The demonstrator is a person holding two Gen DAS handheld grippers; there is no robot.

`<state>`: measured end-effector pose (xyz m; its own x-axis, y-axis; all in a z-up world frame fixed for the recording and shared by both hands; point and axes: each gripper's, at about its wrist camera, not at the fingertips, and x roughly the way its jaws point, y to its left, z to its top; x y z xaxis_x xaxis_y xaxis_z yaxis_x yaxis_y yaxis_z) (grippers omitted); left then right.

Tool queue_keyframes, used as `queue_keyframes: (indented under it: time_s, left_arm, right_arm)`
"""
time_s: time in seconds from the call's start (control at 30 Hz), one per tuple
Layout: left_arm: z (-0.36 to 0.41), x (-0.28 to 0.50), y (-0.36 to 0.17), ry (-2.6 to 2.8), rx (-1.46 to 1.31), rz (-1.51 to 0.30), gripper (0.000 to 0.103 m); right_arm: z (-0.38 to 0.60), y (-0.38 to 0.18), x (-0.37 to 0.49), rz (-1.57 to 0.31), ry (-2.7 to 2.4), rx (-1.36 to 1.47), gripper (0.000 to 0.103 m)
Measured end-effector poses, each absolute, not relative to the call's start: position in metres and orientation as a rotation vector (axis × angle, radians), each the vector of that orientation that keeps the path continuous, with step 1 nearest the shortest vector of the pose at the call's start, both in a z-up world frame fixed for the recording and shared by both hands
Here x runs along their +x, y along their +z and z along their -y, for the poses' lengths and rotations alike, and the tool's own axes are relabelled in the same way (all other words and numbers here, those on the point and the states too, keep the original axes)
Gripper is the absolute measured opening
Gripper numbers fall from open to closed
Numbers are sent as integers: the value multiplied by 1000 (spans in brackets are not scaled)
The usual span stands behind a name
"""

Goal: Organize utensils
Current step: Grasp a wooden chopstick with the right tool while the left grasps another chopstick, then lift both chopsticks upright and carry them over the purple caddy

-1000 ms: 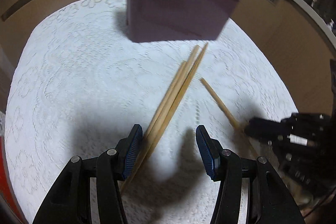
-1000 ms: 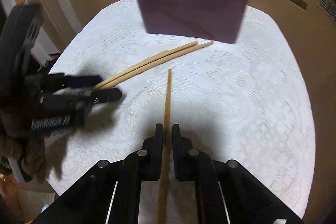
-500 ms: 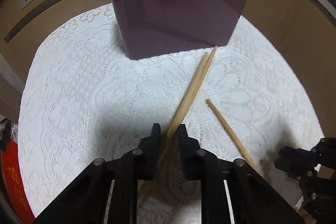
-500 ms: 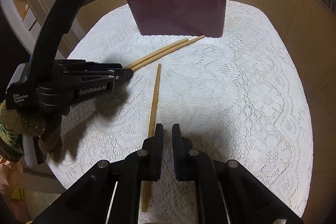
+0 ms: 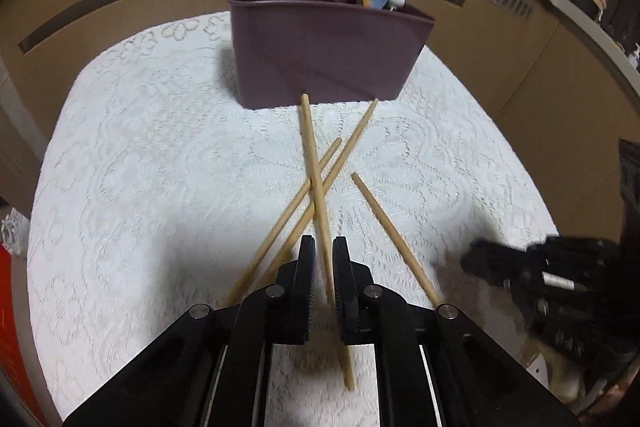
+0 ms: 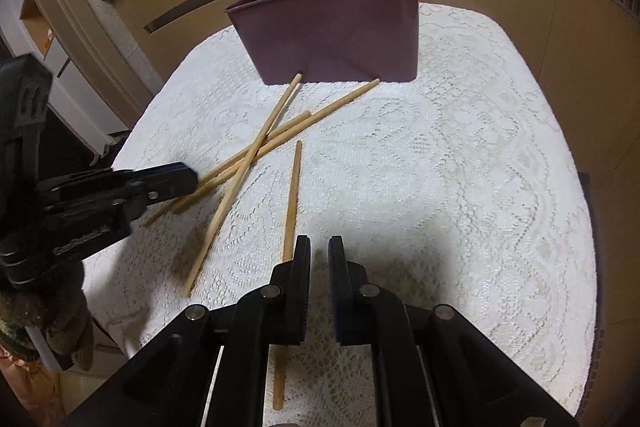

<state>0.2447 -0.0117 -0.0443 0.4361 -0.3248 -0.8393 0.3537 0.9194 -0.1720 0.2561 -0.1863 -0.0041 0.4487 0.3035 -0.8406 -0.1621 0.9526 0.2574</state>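
The left tool (image 5: 322,259) clenched one chopstick (image 5: 316,183) in front of the purple caddy (image 5: 328,55); the right tool (image 6: 319,259) stood clenched, empty. The raised stick crossed two others (image 5: 280,227) and could drag them. A fourth (image 6: 289,211) ran partly hidden behind the right tool's finger.

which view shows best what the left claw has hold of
The left wrist view: the left claw sits centre frame, shut on one chopstick that runs between its pads and crosses two others. The right wrist view shows that claw only side-on at the left edge, its tip over the pile, so the gripped stick is unclear.
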Motion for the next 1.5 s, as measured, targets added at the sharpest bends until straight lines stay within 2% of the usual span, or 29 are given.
queue_keyframes:
  time_s: [0.1, 0.17, 0.2, 0.23, 0.3, 0.33, 0.43, 0.53, 0.57, 0.63, 1.07, 1.47, 1.5]
  left_arm:
    - [20, 274, -52, -426, -11, -1092, 27]
    - [24, 294, -54, -407, -49, -1114, 54]
    - [27, 305, -56, -393, -61, -1124, 60]
    - [30, 313, -57, -380, -63, -1129, 63]
    - [37, 330, -62, -343, -46, -1143, 63]
    - [39, 336, -63, -326, -43, -1146, 62]
    - [49, 350, -73, -326, -43, -1187, 41]
    - [57, 356, -73, -330, -10, -1172, 40]
    - [58, 357, -72, -331, -2, -1166, 26]
    - [58, 356, -71, -331, 3, -1158, 6]
    - [-30, 227, 11, -268, -195, -744, 6]
    - [-70, 200, 22, -262, -312, -695, 7]
    - [-70, 199, 23, -263, -312, -693, 7]
  right_arm:
    - [180, -7, 252, -1074, 301, 127, 10]
    - [179, -7, 249, -1070, 303, 108, 12]
    - [179, -7, 248, -1068, 304, 103, 14]
    - [180, -7, 247, -1066, 302, 99, 15]
    - [182, -7, 245, -1063, 299, 97, 16]
    - [184, -7, 244, -1060, 296, 96, 16]
    - [188, -8, 243, -1056, 291, 87, 16]
    - [188, -8, 241, -1051, 288, 77, 16]
    - [188, -8, 240, -1050, 287, 74, 16]
    - [187, -7, 240, -1049, 293, 76, 16]
    - [167, 1, 246, -1074, 419, 89, 16]
    - [126, -28, 299, -1127, 287, -105, 15]
    - [125, -29, 301, -1129, 289, -116, 11]
